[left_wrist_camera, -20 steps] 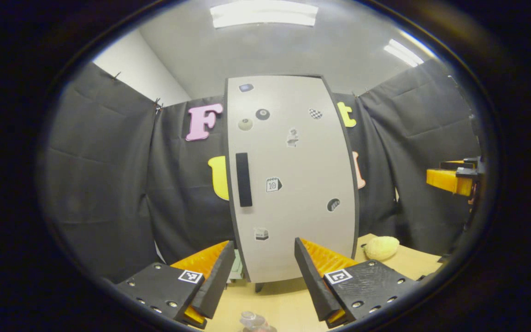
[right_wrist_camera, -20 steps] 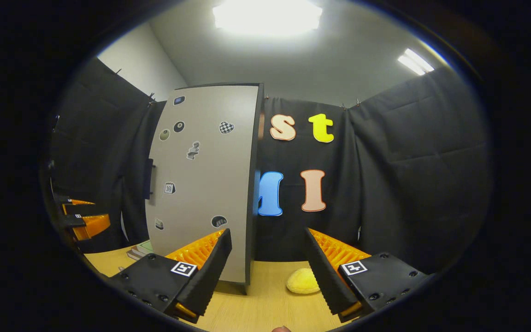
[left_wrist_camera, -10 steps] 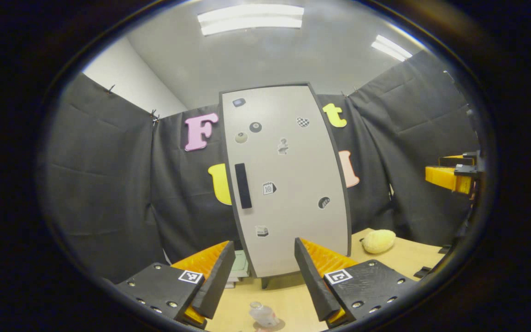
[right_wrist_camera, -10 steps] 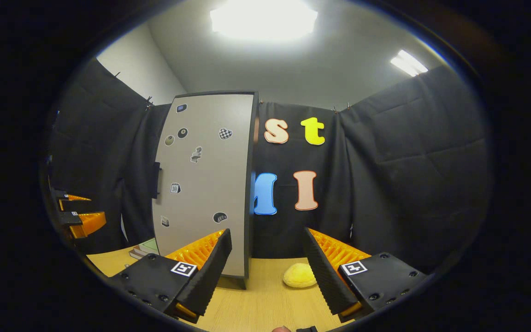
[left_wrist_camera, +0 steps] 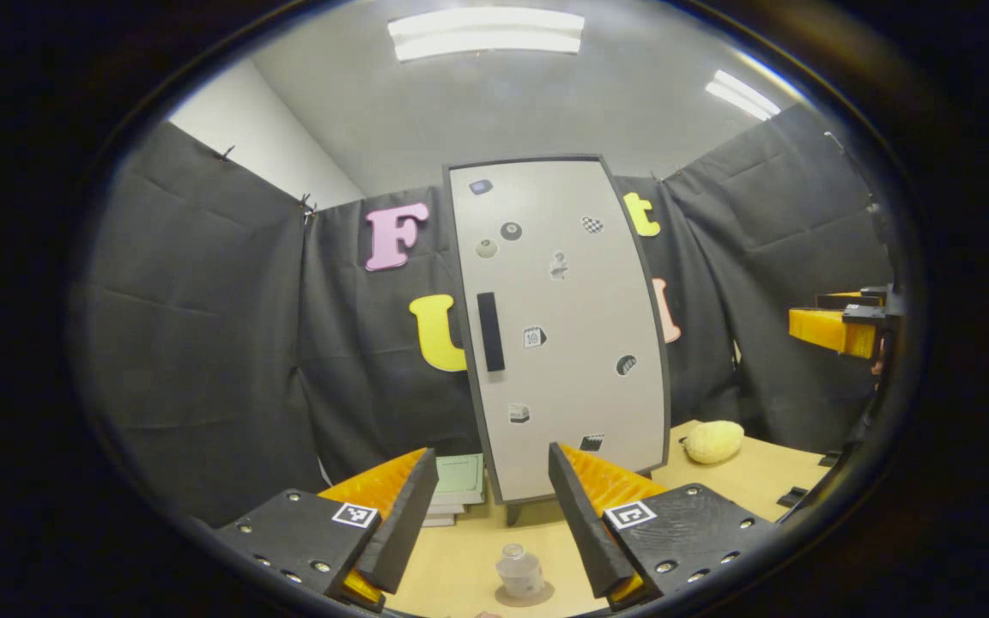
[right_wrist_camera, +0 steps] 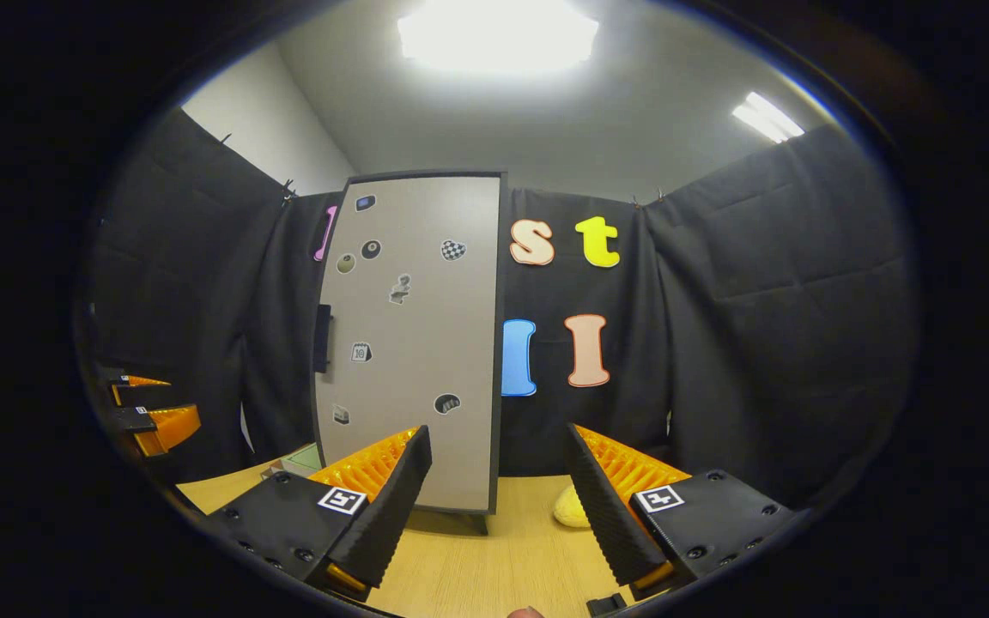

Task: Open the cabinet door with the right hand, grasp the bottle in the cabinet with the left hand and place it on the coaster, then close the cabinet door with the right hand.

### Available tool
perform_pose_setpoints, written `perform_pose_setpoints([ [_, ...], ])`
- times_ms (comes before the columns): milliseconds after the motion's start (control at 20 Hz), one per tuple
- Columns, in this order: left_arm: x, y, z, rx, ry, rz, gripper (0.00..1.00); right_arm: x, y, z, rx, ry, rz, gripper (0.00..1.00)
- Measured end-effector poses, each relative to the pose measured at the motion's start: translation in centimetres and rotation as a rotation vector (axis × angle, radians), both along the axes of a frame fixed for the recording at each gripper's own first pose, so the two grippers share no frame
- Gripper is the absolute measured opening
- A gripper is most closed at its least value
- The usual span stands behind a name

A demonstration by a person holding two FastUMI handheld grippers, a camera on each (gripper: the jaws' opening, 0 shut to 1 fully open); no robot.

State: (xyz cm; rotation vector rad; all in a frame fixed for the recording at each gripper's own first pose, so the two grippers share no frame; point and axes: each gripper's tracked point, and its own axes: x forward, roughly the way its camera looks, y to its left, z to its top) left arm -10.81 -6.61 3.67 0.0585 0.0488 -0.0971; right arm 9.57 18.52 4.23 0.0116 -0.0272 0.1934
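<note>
A tall grey cabinet with a dark handle and several stickers stands on the wooden table, its door closed; it also rises left of centre in the right gripper view. A small clear bottle stands upright on a round coaster in front of the cabinet. My left gripper is open above and just behind the bottle, nothing between its fingers. My right gripper is open and empty, back from the cabinet's right side; it also appears at the right edge of the left gripper view.
A stack of books lies left of the cabinet's foot. A yellow sponge-like lump rests on the table right of the cabinet, partly hidden behind my right finger. Black cloth walls close the booth.
Both grippers have drawn back from the cabinet, which looks smaller now. The bottle on its coaster has come fully into the left gripper view. Both stay open.
</note>
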Motion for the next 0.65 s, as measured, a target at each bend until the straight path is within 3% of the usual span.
perform_pose_setpoints([
  [250,-0.7,0.9,-0.2,-0.005,-0.002,0.007,0.78,-0.9,0.8,0.5,-0.02,-0.006,0.0,0.98],
  [300,-0.8,1.0,-0.1,-0.006,-0.004,0.008,0.78,-1.0,0.7,0.5,-0.023,-0.006,-0.002,0.93],
  [350,-0.9,1.1,0.0,-0.008,-0.009,0.009,0.78,-1.1,0.8,0.7,-0.021,-0.008,-0.003,0.98],
  [450,-0.9,1.2,0.2,-0.011,-0.014,0.011,0.78,-1.3,0.8,0.9,-0.021,-0.012,-0.005,0.98],
  [550,-1.1,1.3,0.2,-0.012,-0.016,0.012,0.78,-1.5,0.8,0.9,-0.023,-0.01,-0.007,0.93],
  [650,-1.3,1.3,0.3,-0.011,-0.019,0.009,0.78,-1.5,0.9,0.8,-0.029,-0.007,-0.008,0.98],
])
